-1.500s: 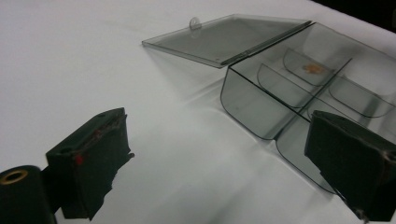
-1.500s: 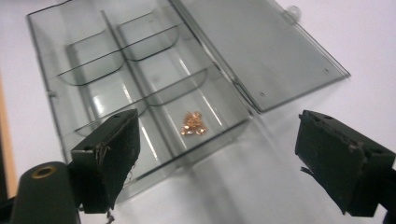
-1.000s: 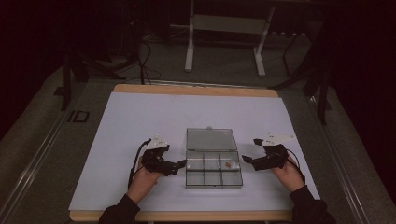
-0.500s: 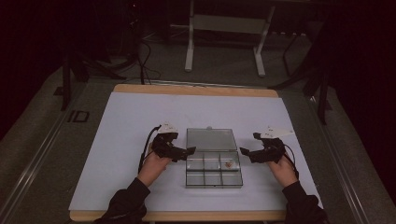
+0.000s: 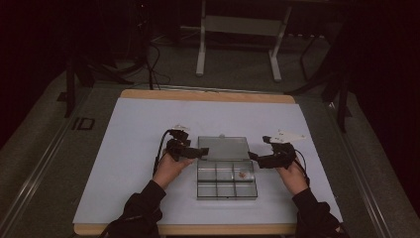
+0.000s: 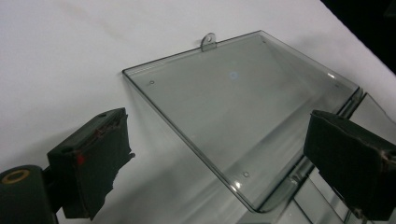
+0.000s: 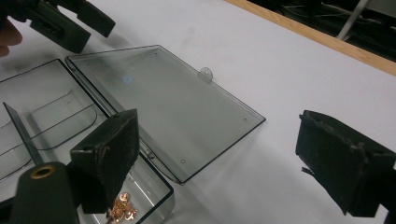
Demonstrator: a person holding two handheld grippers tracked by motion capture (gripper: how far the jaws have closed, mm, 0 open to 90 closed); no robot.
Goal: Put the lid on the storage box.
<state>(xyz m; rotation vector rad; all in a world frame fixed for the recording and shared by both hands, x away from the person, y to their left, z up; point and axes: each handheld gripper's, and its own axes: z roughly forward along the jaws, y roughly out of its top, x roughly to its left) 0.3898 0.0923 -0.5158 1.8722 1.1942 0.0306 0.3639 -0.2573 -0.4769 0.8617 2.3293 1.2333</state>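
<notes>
Clear compartment box [image 5: 227, 178] on bench [image 5: 133, 134], lid [image 6: 243, 107] flat open. Left hand-held gripper [image 5: 198, 154] wide, just been closing slightly, lid corner between jaws, untouched. Right hand-held gripper [image 5: 253, 157] wide, empty, beside box.

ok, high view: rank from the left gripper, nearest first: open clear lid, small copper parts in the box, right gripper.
1. Open clear lid: lying flat, just right of the left gripper.
2. Small copper parts: in a right-hand compartment, nearer the person.
3. Right gripper: beyond the box's right edge.
</notes>
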